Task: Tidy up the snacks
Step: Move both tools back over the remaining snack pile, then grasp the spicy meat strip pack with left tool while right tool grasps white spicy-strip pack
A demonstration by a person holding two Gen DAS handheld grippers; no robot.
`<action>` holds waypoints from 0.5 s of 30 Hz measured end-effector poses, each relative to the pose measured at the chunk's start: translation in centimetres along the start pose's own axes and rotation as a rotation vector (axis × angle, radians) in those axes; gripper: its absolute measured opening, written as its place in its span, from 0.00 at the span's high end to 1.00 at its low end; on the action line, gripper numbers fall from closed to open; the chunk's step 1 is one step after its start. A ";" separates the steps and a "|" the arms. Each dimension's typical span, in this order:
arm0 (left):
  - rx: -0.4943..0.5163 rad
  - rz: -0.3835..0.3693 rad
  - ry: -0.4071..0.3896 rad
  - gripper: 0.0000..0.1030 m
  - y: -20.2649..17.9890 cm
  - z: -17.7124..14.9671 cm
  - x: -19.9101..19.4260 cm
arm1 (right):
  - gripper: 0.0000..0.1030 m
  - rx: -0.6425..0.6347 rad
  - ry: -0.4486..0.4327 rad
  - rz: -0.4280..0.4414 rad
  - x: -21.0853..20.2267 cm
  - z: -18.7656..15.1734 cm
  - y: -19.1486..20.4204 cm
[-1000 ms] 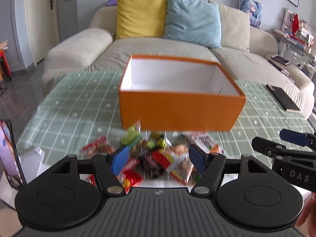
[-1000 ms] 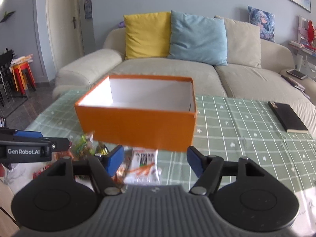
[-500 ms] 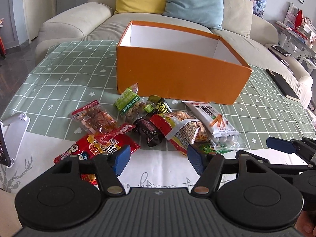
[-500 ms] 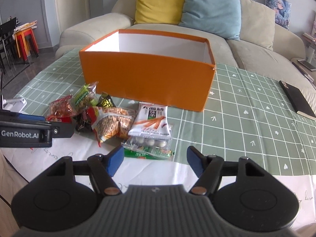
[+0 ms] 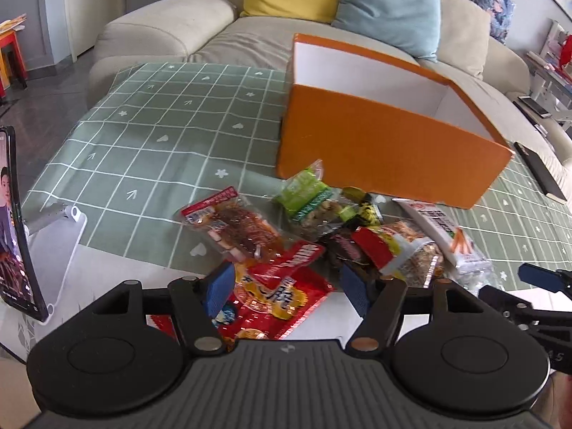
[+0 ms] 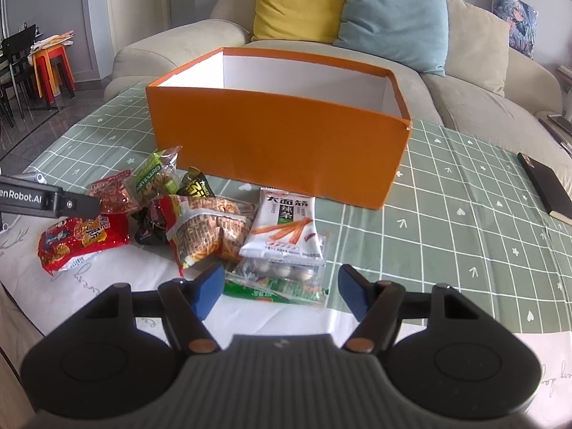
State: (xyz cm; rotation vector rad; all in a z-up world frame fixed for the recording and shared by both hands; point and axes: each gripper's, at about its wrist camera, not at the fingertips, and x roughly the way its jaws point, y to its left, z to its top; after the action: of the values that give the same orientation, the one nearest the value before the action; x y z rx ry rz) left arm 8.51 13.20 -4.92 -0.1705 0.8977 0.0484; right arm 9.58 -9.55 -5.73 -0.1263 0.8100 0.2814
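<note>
A pile of snack packets lies on the green checked tablecloth (image 5: 150, 136) in front of an empty orange box (image 5: 386, 143) (image 6: 279, 143). My left gripper (image 5: 286, 286) is open and hovers just over a red snack bag (image 5: 282, 304) (image 6: 82, 239) at the pile's left end; nothing is gripped. My right gripper (image 6: 280, 287) is open too, above a green packet (image 6: 275, 291) and a clear pack of white balls (image 6: 282, 268). Beyond those lies a white packet with orange sticks (image 6: 282, 225). A green bean packet (image 5: 307, 196) leans near the box.
A phone on a white stand (image 5: 14, 232) is at the table's left edge. A black notebook (image 6: 547, 186) lies at the right. A beige sofa (image 6: 464, 114) with cushions runs behind the table. Stools (image 6: 50, 68) stand far left.
Both grippers have sunk and tipped down toward the snack pile, which now fills the lower view. The left one has drifted left over the red bag. Neither pair of jaws has changed.
</note>
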 end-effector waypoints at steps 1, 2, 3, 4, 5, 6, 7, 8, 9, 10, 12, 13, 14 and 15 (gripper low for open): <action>-0.024 0.013 0.000 0.23 0.4 0.3 0.3 | 0.34 0.004 0.002 -0.001 0.2 0.2 0.0; -0.051 0.017 0.002 0.23 0.9 0.5 0.6 | 0.34 0.008 0.005 -0.004 0.5 0.3 -0.1; -0.079 0.012 0.007 0.23 1.2 0.7 1.0 | 0.34 0.013 0.007 -0.007 0.8 0.6 -0.2; -0.110 0.004 0.013 0.23 1.7 1.0 1.4 | 0.34 0.022 0.010 -0.007 1.1 0.8 -0.3; -0.133 -0.003 0.016 0.23 2.0 1.2 1.8 | 0.34 0.034 0.014 -0.005 1.4 1.0 -0.5; -0.152 -0.005 0.019 0.23 2.4 1.4 2.3 | 0.34 0.052 0.017 -0.001 1.7 1.3 -0.7; -0.172 0.000 0.023 0.23 2.6 1.6 2.7 | 0.34 0.070 0.019 0.001 1.9 1.6 -1.0; -0.193 0.005 0.025 0.23 2.9 1.7 3.2 | 0.34 0.084 0.019 0.001 2.1 1.9 -1.2; -0.212 0.008 0.033 0.23 3.2 1.8 3.7 | 0.34 0.098 0.019 0.001 2.4 2.3 -1.4; -0.232 0.011 0.046 0.23 3.4 1.9 4.2 | 0.34 0.108 0.019 0.001 2.6 2.6 -1.6; -0.270 0.011 0.066 0.23 3.9 2.0 5.0 | 0.34 0.125 0.022 -0.001 3.3 3.2 -1.9; -0.287 0.011 0.075 0.23 4.1 2.0 5.4 | 0.34 0.131 0.025 -0.002 3.7 3.5 -2.0; -0.300 0.008 0.081 0.23 4.3 2.0 5.7 | 0.34 0.136 0.031 -0.003 4.1 3.7 -2.1; -0.310 0.002 0.088 0.23 4.4 2.1 6.1 | 0.34 0.141 0.041 -0.003 4.6 4.0 -2.2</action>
State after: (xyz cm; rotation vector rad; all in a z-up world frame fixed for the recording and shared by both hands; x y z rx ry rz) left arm 13.41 17.75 -8.95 -0.4632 0.9747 0.1839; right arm 16.03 -9.81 -6.32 -0.0010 0.8677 0.2181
